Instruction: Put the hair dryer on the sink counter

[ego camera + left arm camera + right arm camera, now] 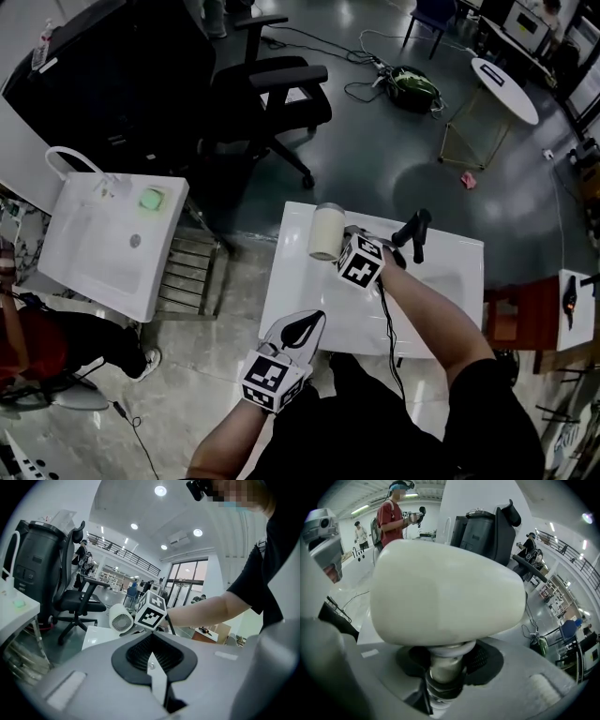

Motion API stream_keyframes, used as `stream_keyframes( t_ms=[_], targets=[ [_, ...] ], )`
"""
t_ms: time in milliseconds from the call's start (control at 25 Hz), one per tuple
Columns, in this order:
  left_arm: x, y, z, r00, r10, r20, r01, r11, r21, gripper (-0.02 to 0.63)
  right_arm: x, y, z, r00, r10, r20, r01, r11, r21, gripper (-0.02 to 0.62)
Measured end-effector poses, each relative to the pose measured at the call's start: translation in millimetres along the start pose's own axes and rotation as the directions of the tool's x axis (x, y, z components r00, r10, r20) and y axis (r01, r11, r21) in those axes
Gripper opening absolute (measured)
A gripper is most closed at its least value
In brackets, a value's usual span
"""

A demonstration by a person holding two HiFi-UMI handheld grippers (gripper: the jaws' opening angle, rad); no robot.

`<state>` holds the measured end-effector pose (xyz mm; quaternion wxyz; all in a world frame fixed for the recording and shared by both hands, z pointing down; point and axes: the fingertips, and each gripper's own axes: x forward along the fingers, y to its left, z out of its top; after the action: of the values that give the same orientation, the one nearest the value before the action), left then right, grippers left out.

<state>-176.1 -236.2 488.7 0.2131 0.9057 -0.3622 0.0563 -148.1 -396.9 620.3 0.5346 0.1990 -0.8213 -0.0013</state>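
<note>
Dryer (327, 231) likely rigid, top-heavy, slick; right hand-held gripper (349, 242) clamped on handle (443, 667); left hand-held gripper (307, 325) together, empty.

No word, brand or number can be read anywhere in these views. The only signs are black-and-white square code patterns. One set is on the left marker cube (273, 379), which sits on the left gripper (302, 328) at the near left. The other is on the right marker cube (361, 261), on the right gripper (446, 681), farther off and right of it. Both cubes carry blocks of black and white, not letters or digits. The left gripper view shows the right marker cube's pattern most plainly. A bottle (42, 44) at the far left edge seems to bear a label, but it is too small to make out.
</note>
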Motion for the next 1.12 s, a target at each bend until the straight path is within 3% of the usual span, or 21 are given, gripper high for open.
stream_keyframes(
  t_ms=[240, 480, 640, 1120],
  targets=[
    [11.8, 8.8, -3.7, 1.0, 0.007, -0.011, -0.007, 1.0, 0.004, 0.003, 29.1, -11.8, -8.2, 0.996, 0.054, -0.074, -0.056, 0.998, -0.027, 0.158],
    [21.7, 15.0, -6.3, 0.999, 0.025, -0.025, -0.026, 1.0, -0.014, 0.003, 57.7, -19.4, -16.8, 0.979, 0.057, -0.193, -0.084, 0.987, -0.135, 0.158],
    [27.7, 20.1, -8.0, 0.999, 0.037, -0.03, -0.038, 0.999, -0.035, 0.003, 73.4, -24.0, -18.7, 0.965, 0.083, -0.247, -0.116, 0.985, -0.124, 0.158],
    [28.3, 36.5, -15.3, 0.998, 0.064, -0.015, -0.065, 0.994, -0.089, 0.003, 97.0, -23.7, -16.2, 0.958, 0.067, -0.277, -0.112, 0.982, -0.152, 0.161]
  ],
)
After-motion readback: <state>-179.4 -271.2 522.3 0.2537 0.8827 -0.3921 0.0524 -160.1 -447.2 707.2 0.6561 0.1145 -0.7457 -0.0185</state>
